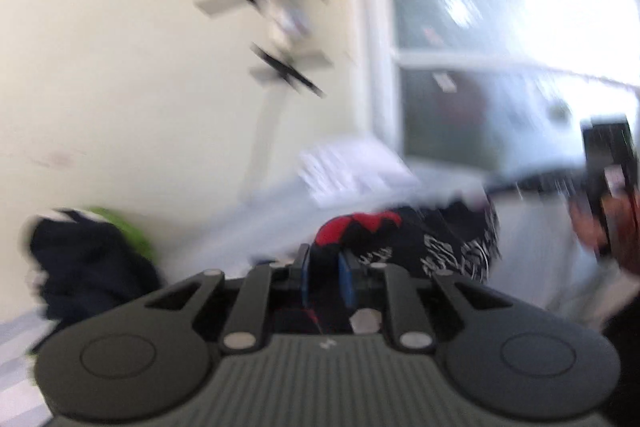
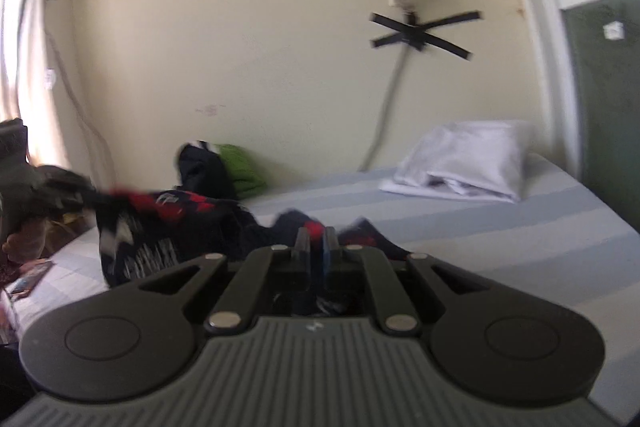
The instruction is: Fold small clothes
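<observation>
Black-red-white patterned garment (image 2: 160, 223), pale-striped bedsheet (image 2: 500, 235)

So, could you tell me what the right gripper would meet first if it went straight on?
The right gripper already pinches the dark red-patterned garment; beyond that, probably the striped bed, though depth is unclear.

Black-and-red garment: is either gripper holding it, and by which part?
Both: the left gripper and right gripper each pinch an edge of the black-and-red garment, stretched between them.

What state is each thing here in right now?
Left tool: shut on garment.
Right tool: shut on garment.
Garment: held between both tools, crumpled, partly on bed.
Pillow: lying on bed.
Dark clothes pile: heaped against wall.
</observation>
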Action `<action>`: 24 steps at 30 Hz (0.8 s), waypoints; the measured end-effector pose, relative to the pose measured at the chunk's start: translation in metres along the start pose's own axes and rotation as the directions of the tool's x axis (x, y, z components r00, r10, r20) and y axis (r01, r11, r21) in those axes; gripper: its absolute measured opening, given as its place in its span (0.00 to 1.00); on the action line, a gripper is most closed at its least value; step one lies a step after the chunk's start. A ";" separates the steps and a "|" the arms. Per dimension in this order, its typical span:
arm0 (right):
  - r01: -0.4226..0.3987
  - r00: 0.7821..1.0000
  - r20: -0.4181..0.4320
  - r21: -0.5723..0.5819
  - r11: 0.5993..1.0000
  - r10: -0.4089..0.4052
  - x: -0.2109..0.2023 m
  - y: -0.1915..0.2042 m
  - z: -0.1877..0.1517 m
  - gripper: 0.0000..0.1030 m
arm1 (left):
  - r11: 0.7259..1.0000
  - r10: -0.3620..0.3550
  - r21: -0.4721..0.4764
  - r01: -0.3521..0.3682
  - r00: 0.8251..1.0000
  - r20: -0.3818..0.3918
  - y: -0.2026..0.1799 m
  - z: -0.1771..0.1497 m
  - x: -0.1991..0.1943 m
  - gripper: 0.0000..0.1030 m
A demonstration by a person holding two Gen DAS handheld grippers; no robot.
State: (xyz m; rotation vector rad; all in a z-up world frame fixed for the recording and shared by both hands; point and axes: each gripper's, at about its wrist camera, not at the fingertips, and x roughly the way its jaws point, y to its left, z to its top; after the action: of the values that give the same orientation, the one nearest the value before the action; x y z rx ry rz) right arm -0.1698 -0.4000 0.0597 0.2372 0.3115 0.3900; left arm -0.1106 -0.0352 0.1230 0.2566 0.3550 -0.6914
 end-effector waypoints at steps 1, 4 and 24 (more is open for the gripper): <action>-0.034 0.999 -0.004 -0.011 0.999 0.034 0.003 0.004 0.003 0.15 | 0.999 0.049 -0.024 -0.048 0.998 0.035 0.003 0.002 -0.014 0.14; -0.111 0.994 -0.033 -0.085 0.990 0.109 0.015 0.022 0.009 0.62 | 0.981 0.191 -0.037 -0.188 0.977 0.095 0.003 0.000 -0.041 0.14; -0.409 0.836 -0.382 0.048 0.911 0.395 0.172 -0.024 0.068 0.95 | 0.945 0.321 -0.084 -0.315 0.943 0.084 -0.003 -0.011 -0.060 0.15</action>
State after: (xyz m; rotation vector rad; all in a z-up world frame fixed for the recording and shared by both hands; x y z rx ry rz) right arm 0.0126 -0.3626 0.0727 0.1883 0.6465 0.8666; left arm -0.1576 0.0010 0.1370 0.2071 0.2364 -0.3698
